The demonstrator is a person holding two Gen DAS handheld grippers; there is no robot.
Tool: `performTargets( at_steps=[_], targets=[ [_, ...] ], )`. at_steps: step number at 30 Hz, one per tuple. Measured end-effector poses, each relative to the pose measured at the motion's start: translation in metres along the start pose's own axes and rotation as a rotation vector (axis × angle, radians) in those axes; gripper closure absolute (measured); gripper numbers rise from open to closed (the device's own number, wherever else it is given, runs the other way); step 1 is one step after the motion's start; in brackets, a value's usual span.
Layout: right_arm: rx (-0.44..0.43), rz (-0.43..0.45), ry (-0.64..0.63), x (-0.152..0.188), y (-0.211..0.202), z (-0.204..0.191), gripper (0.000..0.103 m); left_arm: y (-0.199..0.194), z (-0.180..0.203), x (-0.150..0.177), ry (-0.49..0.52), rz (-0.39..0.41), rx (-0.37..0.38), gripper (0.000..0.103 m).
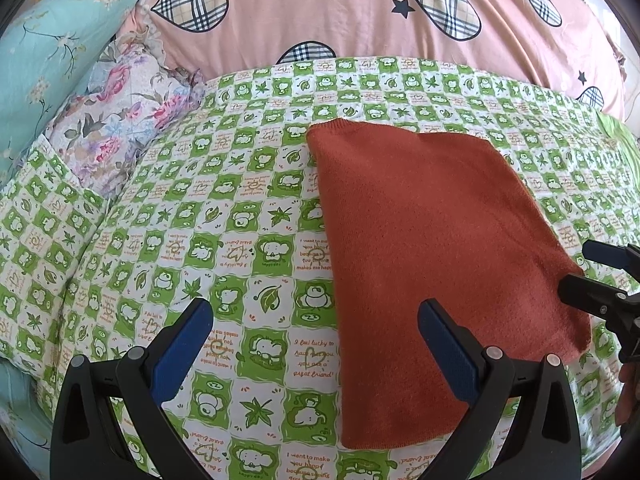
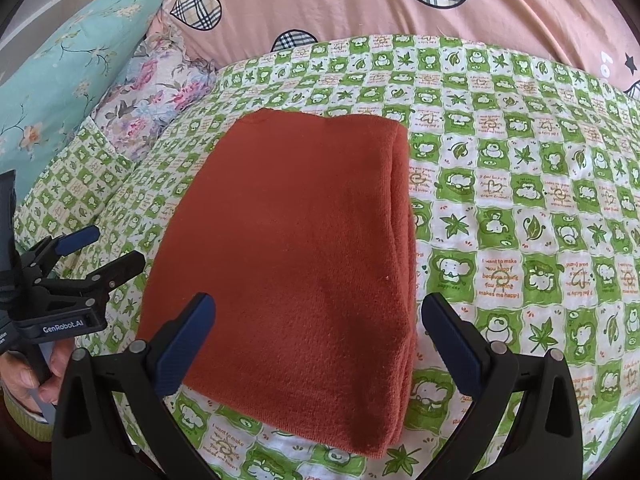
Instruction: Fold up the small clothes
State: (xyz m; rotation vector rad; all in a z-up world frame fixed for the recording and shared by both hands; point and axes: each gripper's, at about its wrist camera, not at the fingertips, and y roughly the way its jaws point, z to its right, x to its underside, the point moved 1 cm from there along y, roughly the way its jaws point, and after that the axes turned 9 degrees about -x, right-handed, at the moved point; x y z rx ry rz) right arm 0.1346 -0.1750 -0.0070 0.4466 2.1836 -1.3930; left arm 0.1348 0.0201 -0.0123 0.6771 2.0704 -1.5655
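Note:
A rust-orange knitted garment [image 1: 432, 264] lies folded into a flat rectangle on the green-and-white checked bedsheet [image 1: 224, 216]. In the right wrist view the same garment [image 2: 296, 256] shows stacked layers along its right edge. My left gripper [image 1: 316, 344] hangs open above the sheet, its right finger over the garment's left part, gripping nothing. My right gripper [image 2: 318, 338] is open too, hovering over the garment's near end with nothing held. Each gripper shows in the other's view: the right one [image 1: 596, 276] at the garment's right corner, the left one [image 2: 96, 248] left of the garment.
A pink quilt with plaid hearts [image 1: 360, 12] is piled along the far side. A teal floral pillow [image 1: 44, 68] and a purple floral pillow [image 1: 120, 124] lie at the far left. A person's hand [image 2: 36, 376] holds the left gripper's handle.

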Motion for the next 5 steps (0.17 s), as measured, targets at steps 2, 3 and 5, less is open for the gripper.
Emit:
performTargets(
  at_steps=[2,3,5],
  targets=[
    [-0.003,0.001,-0.001,-0.0002,0.0003,-0.0002,0.0,-0.0016,0.0006,0.0003,0.003,0.007,-0.004,0.001],
    [-0.005,0.003,-0.001,-0.0006,0.0001,0.0003,0.0,-0.0021,0.0006,0.0002,0.003,0.01,-0.006,0.001],
    [-0.006,0.007,0.0,-0.001,0.0006,0.0011,0.0,-0.002,-0.0011,-0.0001,-0.005,0.012,-0.003,0.001]
  ],
)
